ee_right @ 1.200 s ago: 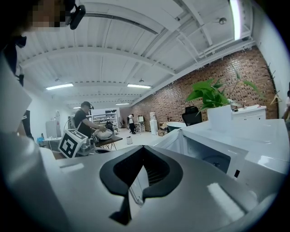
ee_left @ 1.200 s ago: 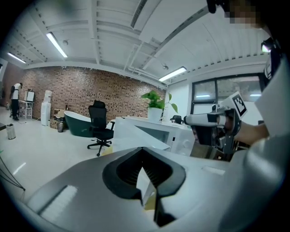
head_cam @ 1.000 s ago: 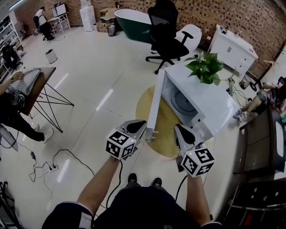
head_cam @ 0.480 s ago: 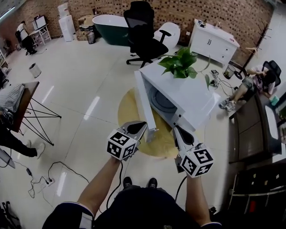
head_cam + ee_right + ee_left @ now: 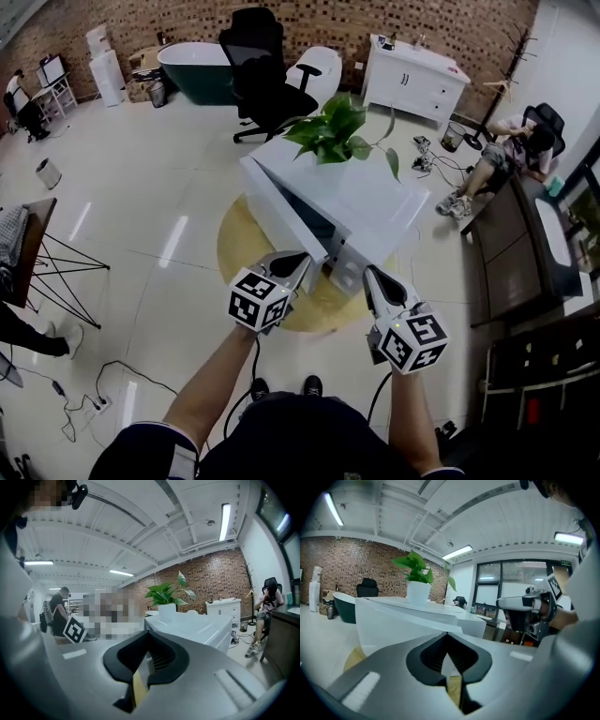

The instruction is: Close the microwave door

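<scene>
The round yellow desk (image 5: 239,253) carries a white microwave (image 5: 375,202), which sits mid-frame in the head view with a potted plant (image 5: 330,131) on its top. The microwave door (image 5: 281,202) is on the flank facing the person's left. It is swung almost home, but a dark slit shows between it and the body, so it looks nearly closed and not latched.

Several things could go wrong from here. Too soft a push would probably leave the latch uncaught and the door ajar. A hard shove, or one placed far from the free edge, could slide the whole microwave across the desk and rock the plant. The narrow tips could also skid along the smooth door face rather than press it.

The door's free edge lies just ahead of the left tongs (image 5: 292,260), whose tips sit at the outer face near that edge. No view shows whether they touch it. The right tongs (image 5: 372,274) hover near the microwave's near front corner, off the door. Both tongs are closed with nothing between them.
</scene>
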A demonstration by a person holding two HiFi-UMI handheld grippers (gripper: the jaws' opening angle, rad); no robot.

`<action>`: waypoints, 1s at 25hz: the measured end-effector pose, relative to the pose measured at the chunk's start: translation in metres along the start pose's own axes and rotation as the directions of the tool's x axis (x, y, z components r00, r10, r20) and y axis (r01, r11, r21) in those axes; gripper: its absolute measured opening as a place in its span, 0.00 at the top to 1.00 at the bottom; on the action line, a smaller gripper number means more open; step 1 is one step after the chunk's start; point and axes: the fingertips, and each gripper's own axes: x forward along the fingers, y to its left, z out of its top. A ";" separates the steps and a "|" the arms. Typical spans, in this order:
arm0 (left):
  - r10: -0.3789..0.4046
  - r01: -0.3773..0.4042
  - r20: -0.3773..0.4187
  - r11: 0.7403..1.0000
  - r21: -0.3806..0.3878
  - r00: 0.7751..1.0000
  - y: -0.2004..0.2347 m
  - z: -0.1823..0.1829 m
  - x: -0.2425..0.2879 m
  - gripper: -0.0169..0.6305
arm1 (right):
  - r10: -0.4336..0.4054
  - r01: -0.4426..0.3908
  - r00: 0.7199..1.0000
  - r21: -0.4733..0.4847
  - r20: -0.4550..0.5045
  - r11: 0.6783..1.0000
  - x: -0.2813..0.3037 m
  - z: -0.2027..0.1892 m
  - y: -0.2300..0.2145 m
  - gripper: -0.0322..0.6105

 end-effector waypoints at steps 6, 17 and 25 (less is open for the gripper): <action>0.006 -0.005 -0.036 1.000 0.019 0.999 -0.003 0.002 0.030 0.96 | -0.050 0.050 0.999 0.014 0.001 0.999 -0.015 -0.002 -0.022 0.95; -0.010 0.011 -0.045 1.000 0.024 0.999 -0.010 0.008 0.055 0.96 | -0.094 0.094 0.996 0.023 -0.004 0.995 -0.028 -0.004 -0.039 0.95; -0.019 0.020 -0.055 0.999 0.026 0.998 -0.010 0.008 0.057 0.96 | -0.088 0.088 0.996 0.018 -0.011 0.996 -0.025 -0.006 -0.036 0.95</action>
